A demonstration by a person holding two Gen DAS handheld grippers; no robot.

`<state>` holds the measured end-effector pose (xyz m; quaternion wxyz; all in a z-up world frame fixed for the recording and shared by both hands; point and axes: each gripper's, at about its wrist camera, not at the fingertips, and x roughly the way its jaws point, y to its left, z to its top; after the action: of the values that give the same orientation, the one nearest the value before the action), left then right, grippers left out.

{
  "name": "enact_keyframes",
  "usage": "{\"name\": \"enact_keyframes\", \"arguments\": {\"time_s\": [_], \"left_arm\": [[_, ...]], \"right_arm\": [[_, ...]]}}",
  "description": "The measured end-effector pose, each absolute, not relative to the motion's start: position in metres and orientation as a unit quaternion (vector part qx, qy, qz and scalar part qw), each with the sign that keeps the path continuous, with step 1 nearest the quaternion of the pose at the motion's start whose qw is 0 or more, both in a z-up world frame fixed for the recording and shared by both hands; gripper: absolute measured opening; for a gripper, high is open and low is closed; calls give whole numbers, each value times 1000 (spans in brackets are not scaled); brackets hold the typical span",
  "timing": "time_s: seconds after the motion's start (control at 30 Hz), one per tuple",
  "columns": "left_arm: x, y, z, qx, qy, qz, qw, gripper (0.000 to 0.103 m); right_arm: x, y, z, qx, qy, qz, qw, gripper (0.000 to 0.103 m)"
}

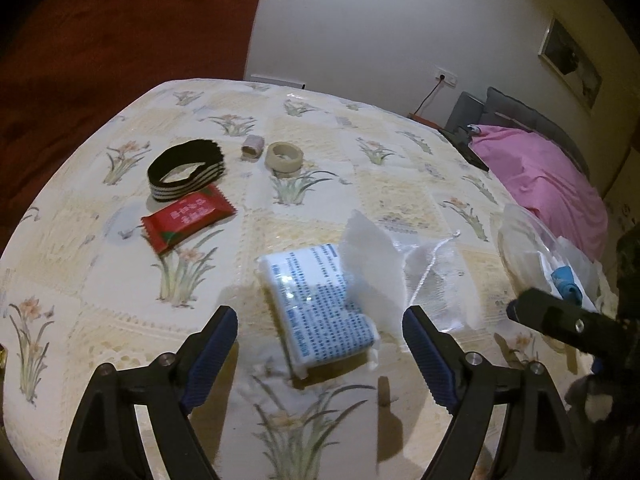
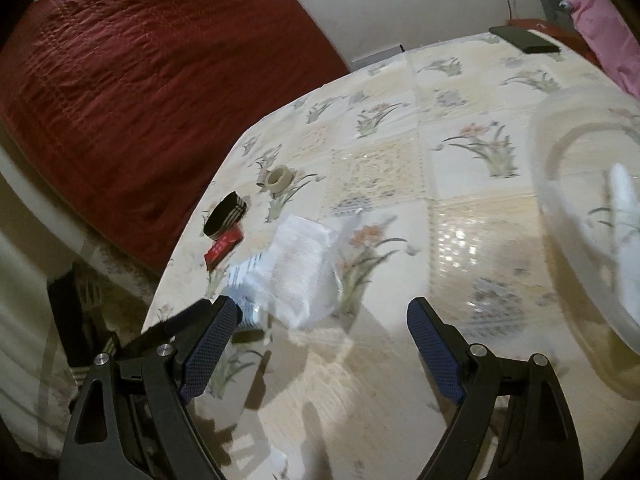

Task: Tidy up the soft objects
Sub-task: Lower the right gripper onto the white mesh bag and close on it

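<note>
Both grippers are held wide open above a floral tablecloth point(image 1: 120, 288), nothing gripped.

The left gripper point(image 1: 320, 332) is spread around a white tissue pack point(image 1: 320, 308) without touching it; the right gripper point(image 2: 324, 332) is empty, with a clear plastic tub point(image 2: 576, 216) at its right. Farther left lie a red snack packet point(image 1: 186, 220), a black striped band point(image 1: 186, 170) and a tape roll point(image 1: 284, 157). A red quilt point(image 2: 140, 80) is seen beyond.

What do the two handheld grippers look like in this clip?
Both match: the left gripper and right gripper have black angular frames with triangular cut-outs, silver round screw heads at the joints, and dark blue, finely ribbed pads on the fingers. No cables or sleeves show.
</note>
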<state>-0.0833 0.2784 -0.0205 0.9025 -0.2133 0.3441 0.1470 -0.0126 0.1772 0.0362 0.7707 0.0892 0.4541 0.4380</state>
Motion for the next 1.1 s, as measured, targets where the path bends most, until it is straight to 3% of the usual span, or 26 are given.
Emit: {"name": "enact_keyframes", "arguments": {"time_s": [0.93,1.1], "left_arm": [[-99,286,-27,-217,336,130,907,88],[-99,286,-28,-223,337,128,906,88]], "right_arm": [[-5,283,25,17,465,417,780,86],[-6,291,26,-15,453,403,795,78]]}}
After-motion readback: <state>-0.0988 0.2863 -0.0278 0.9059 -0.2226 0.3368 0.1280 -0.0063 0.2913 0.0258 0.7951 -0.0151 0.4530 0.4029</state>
